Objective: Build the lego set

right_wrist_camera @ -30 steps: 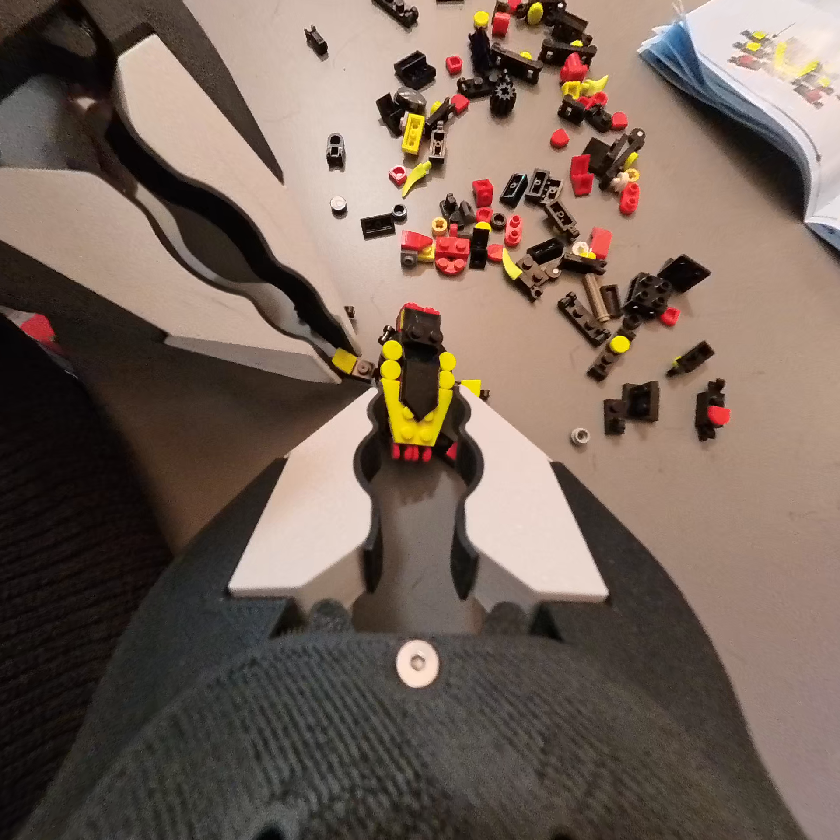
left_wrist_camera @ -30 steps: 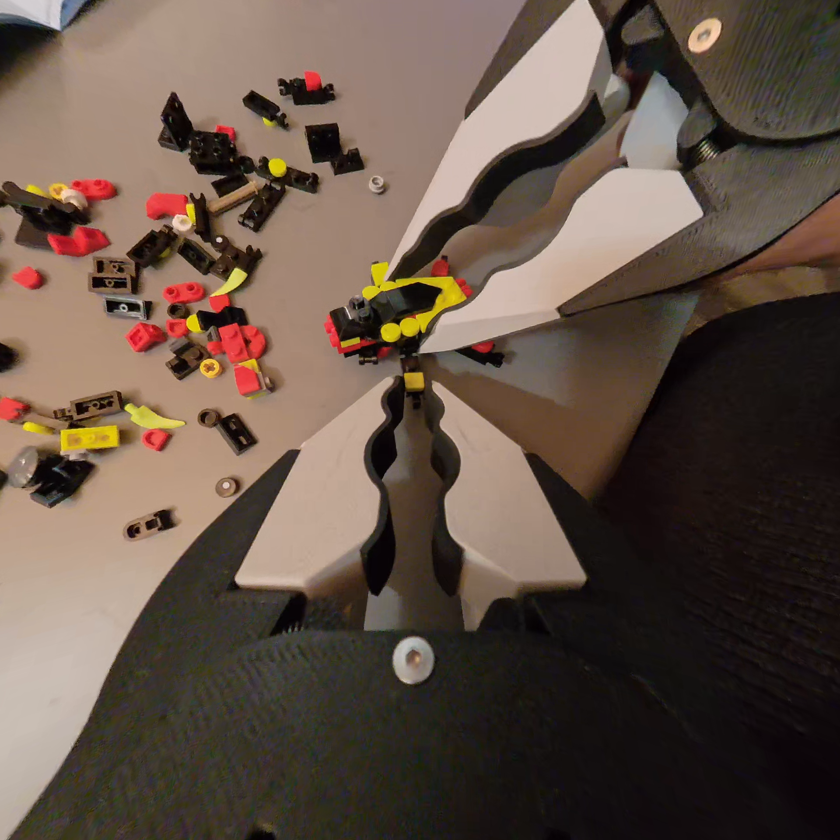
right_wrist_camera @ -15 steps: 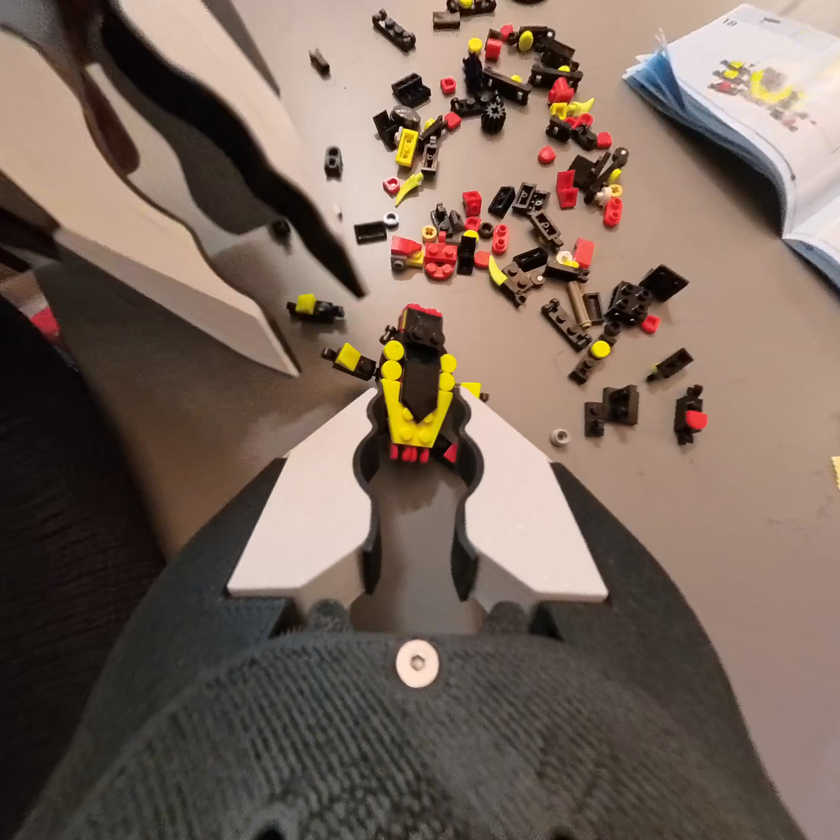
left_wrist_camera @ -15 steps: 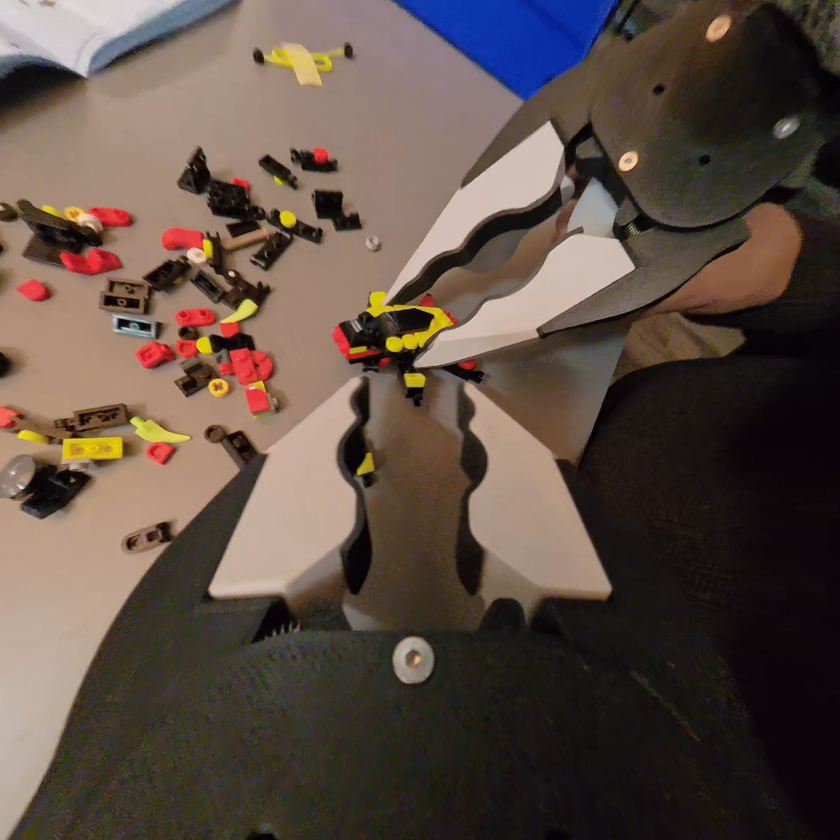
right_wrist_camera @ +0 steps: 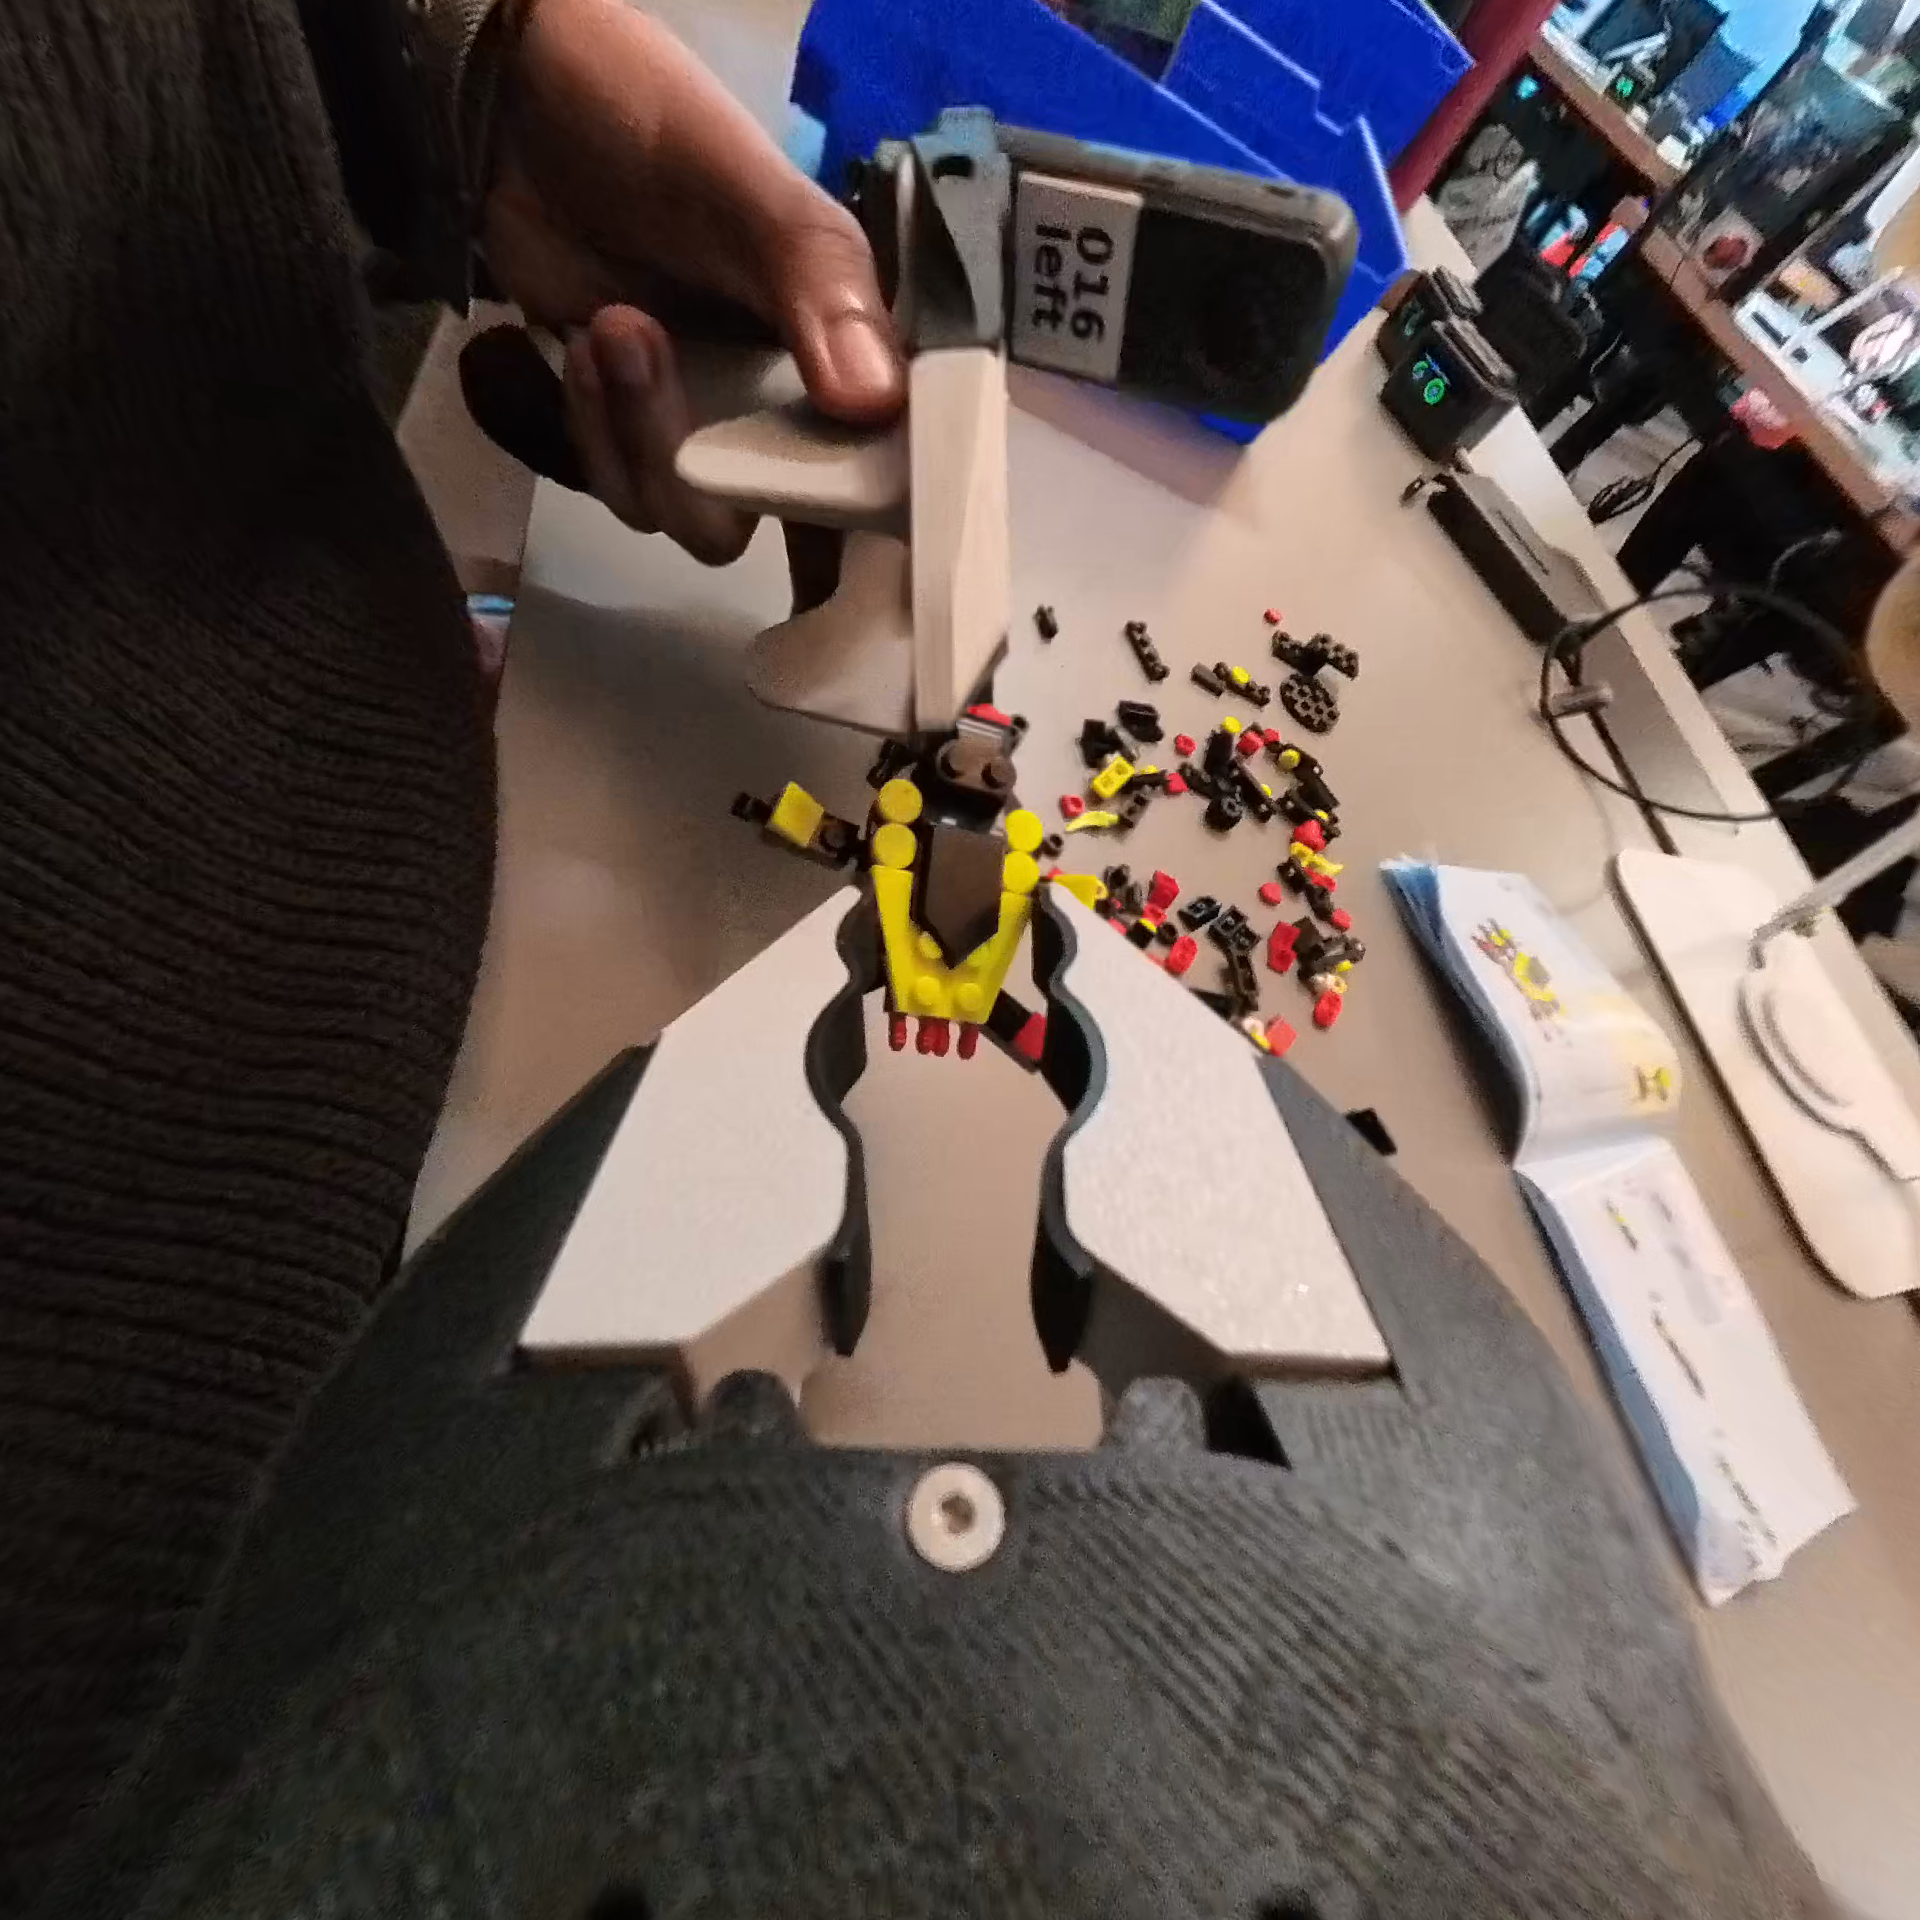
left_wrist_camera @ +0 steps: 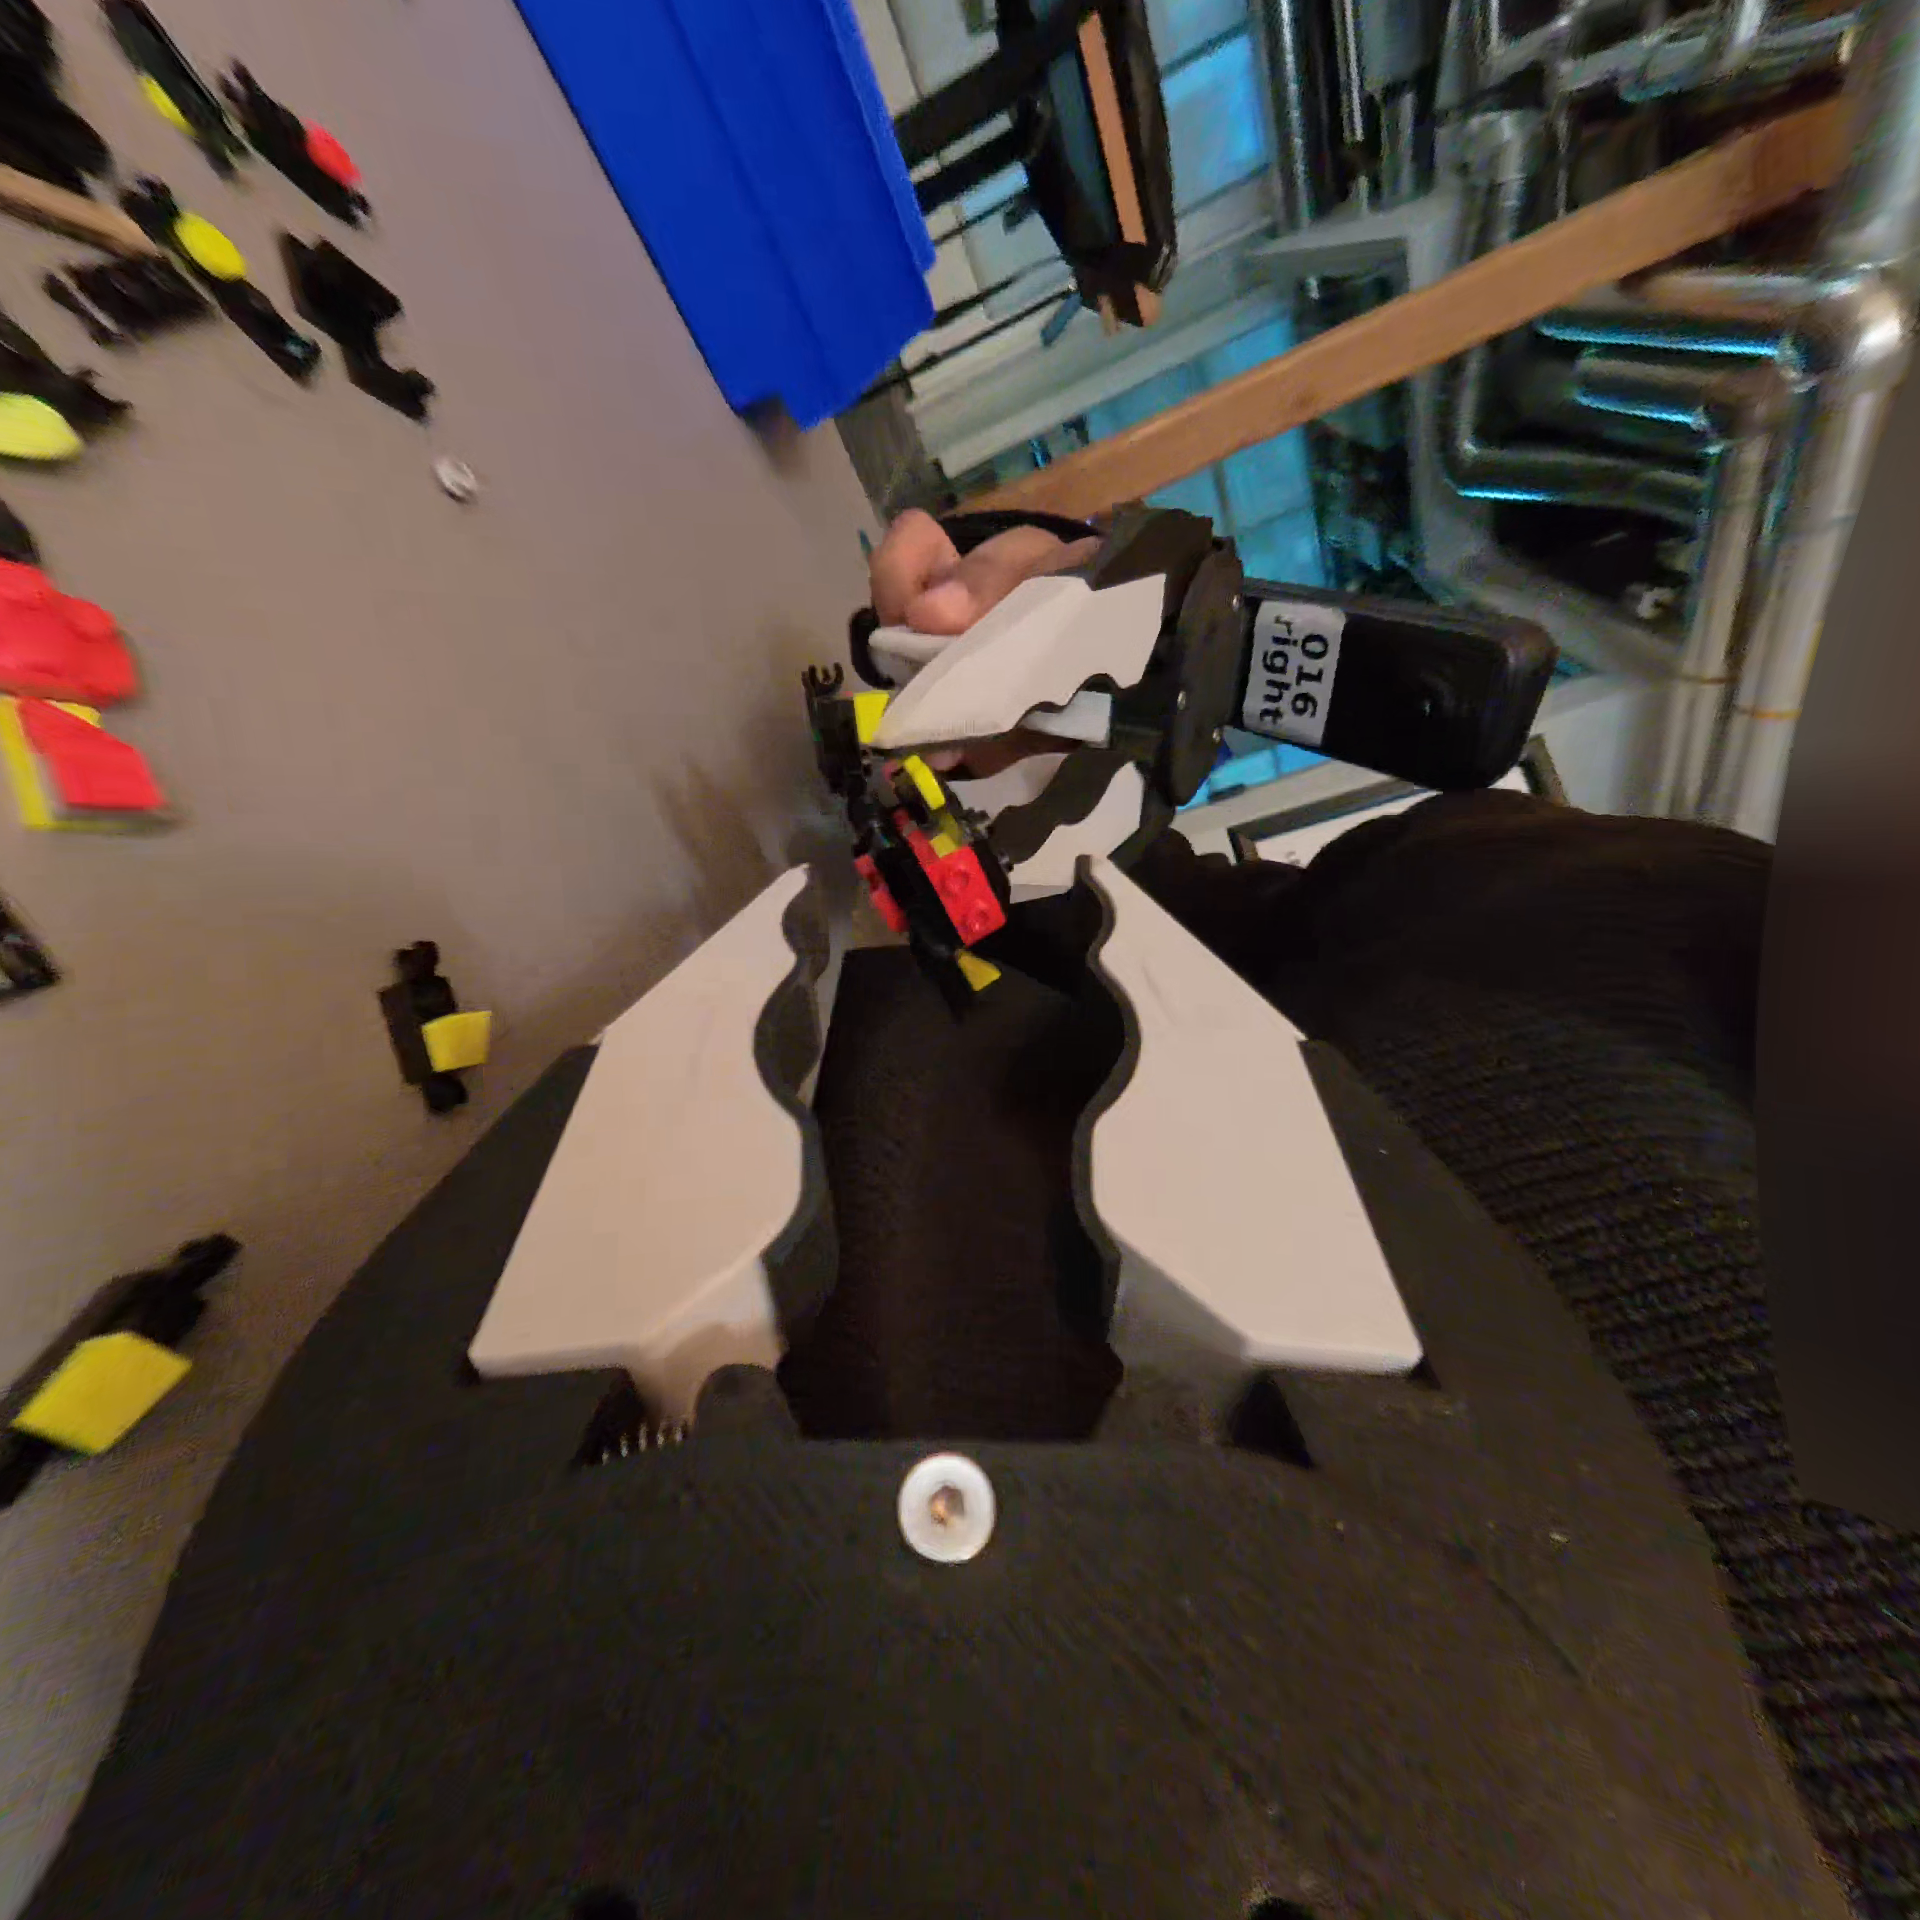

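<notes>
The half-built model (right_wrist_camera: pixel 951 894) is clamped in the right gripper (right_wrist_camera: pixel 951 966) and held above the table (right_wrist_camera: pixel 623 675), so the left gripper (left_wrist_camera: pixel 945 935), its jaws apart and empty, can work on its head end

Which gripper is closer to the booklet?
Right. The right gripper, shut on the model, is beside the booklet; the left gripper, open, sits beyond the model, farther away.

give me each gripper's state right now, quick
Left gripper: open, holding nothing; its fingertips sit just by the model.
Right gripper: shut on the partly built lego model, lifted above the table.
</notes>
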Available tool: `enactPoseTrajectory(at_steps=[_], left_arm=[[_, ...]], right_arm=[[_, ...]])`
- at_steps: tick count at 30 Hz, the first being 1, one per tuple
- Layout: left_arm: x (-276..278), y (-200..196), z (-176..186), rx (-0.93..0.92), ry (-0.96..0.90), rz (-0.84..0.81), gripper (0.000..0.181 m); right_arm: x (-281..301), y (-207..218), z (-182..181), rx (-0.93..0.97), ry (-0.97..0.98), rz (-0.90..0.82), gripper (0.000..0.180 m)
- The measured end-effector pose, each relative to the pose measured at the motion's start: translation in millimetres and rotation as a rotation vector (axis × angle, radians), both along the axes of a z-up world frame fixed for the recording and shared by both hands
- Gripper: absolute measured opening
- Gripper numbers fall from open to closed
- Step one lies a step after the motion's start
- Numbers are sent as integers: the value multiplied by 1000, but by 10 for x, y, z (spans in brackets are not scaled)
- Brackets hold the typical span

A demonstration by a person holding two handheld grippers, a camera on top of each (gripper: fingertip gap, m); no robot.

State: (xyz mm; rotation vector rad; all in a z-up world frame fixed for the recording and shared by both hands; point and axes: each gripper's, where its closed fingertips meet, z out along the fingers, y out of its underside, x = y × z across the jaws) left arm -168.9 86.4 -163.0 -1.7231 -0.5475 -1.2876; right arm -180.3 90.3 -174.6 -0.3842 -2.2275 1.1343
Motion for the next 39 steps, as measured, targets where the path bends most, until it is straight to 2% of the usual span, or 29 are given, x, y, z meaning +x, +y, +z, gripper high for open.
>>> enactPoseTrajectory(at_steps=[3, 6, 8, 12, 16, 20, 21, 24, 26, 29, 34, 36, 39], left_arm=[[29, 1, -26, -6, 4, -9, 31], [-10, -3, 5, 9, -45, 1, 30], [-118, -1, 29, 33, -59, 53, 27], [-427, -42, 202, 141, -64, 207, 27], [-641, -100, 406, 271, -142, 328, 27], [-476, -49, 303, 222, -166, 224, 27], [-393, -36, 290, 210, -152, 171, 27], [-141, -23, 191, 154, -21, 10, 27], [-24, -43, 66, 96, 108, -75, 27], [71, -90, 29, 99, 249, -147, 26], [241, -190, -151, 79, 554, -280, 26], [277, -188, -160, 79, 542, -290, 26], [285, -197, -157, 78, 503, -300, 27]], right_arm=[[33, -53, 3, 42, 42, 25, 28], [-3, -40, 41, 40, 73, -1, 31], [-75, 9, 107, 3, 91, -55, 54], [-209, 141, 386, -272, 58, -180, 66], [-348, 260, 546, -653, -124, -310, 67], [-338, 248, 528, -919, -365, -238, 62], [-332, 269, 493, -967, -432, -226, 66], [-272, 302, 407, -1085, -620, -157, 73], [-197, 292, 335, -1059, -703, -107, 75], [35, 142, 185, -891, -806, 9, 57], [255, -170, -21, -589, -764, 96, 58], [337, -271, -125, -480, -750, 126, 48], [361, -355, -148, -451, -739, 140, 31]])
